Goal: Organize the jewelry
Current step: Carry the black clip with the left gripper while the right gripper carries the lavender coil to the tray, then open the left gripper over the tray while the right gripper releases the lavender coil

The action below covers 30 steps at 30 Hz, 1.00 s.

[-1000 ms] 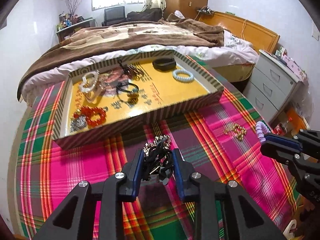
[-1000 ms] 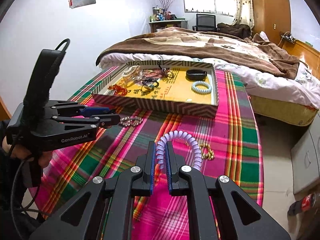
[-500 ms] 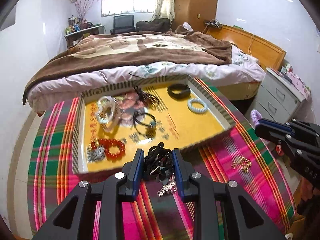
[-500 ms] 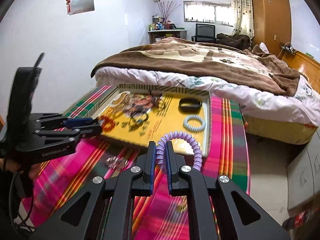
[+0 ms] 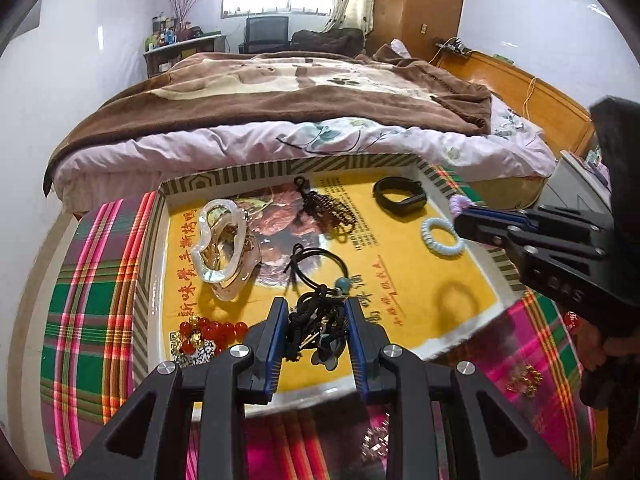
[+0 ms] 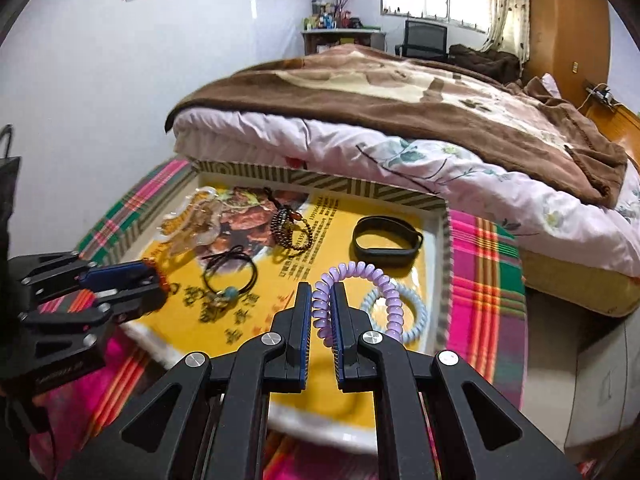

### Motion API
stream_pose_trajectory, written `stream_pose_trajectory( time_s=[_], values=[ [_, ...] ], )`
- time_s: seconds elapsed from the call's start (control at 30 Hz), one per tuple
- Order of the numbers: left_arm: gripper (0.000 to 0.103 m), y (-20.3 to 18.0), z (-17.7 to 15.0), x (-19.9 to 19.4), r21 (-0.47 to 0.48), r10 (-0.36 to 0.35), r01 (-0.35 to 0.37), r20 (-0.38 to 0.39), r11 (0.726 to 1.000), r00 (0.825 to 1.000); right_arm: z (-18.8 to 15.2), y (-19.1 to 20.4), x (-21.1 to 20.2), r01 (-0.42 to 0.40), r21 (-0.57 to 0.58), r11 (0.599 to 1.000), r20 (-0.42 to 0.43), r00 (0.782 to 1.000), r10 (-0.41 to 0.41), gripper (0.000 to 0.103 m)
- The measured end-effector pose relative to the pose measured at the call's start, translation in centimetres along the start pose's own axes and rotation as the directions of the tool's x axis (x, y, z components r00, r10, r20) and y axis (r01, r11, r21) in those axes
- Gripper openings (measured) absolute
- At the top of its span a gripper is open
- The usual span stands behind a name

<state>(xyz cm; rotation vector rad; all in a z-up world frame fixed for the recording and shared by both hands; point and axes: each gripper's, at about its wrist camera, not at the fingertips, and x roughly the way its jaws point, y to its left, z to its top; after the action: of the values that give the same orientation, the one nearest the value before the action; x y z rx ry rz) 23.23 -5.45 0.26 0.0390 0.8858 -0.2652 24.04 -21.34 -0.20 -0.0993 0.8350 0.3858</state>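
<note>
Left tongs [image 5: 316, 320] gripping black tassel [image 5: 316, 330], over tray [image 5: 256, 168] near edge

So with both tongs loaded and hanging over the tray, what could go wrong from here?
1. The left tongs hold a black corded tangle right above the black cord with a teal bead; dropped there, the two may knot together.
2. The purple coil band in the right tongs hangs over the pale blue coil band; the coils could interlock.
3. The tray is crowded on its left side, so a careless drop could land on other pieces.
</note>
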Motion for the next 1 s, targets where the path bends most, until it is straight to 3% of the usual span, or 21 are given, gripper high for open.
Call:
stream_pose_trajectory(
  time_s=[0.27, 0.73, 0.8, 0.87, 1.0],
  values=[
    [0.029, 0.6, -0.5, 2.2, -0.002, 0.054, -0.054, -0.030, 0.999, 0.998, 0.8, 0.3, 4.8, 0.002, -0.032, 0.999, -0.077, 0.997, -0.005, 0.009],
    [0.030, 0.9, -1.0, 4.0, -0.005, 0.061, -0.062, -0.061, 0.998, 0.996, 0.7, 0.8, 7.1, 0.007, -0.078, 0.997, -0.135, 0.991, -0.017, 0.010],
    [0.033, 0.8, -1.0, 3.9, 0.003, 0.065, -0.065, -0.058, 0.998, 0.996, 0.8, 0.8, 7.1, 0.011, -0.077, 0.997, -0.134, 0.991, -0.021, 0.010],
    [0.043, 0.7, -1.0, 3.8, 0.004, 0.052, -0.052, -0.057, 0.999, 0.997, 0.7, 0.9, 6.9, 0.019, -0.078, 0.997, -0.129, 0.991, -0.029, 0.012],
    [0.049, 0.7, -0.9, 3.5, 0.001, 0.054, -0.054, -0.053, 0.999, 0.997, 0.7, 1.0, 6.3, 0.010, -0.068, 0.998, -0.113, 0.993, -0.017, 0.016]
  ],
)
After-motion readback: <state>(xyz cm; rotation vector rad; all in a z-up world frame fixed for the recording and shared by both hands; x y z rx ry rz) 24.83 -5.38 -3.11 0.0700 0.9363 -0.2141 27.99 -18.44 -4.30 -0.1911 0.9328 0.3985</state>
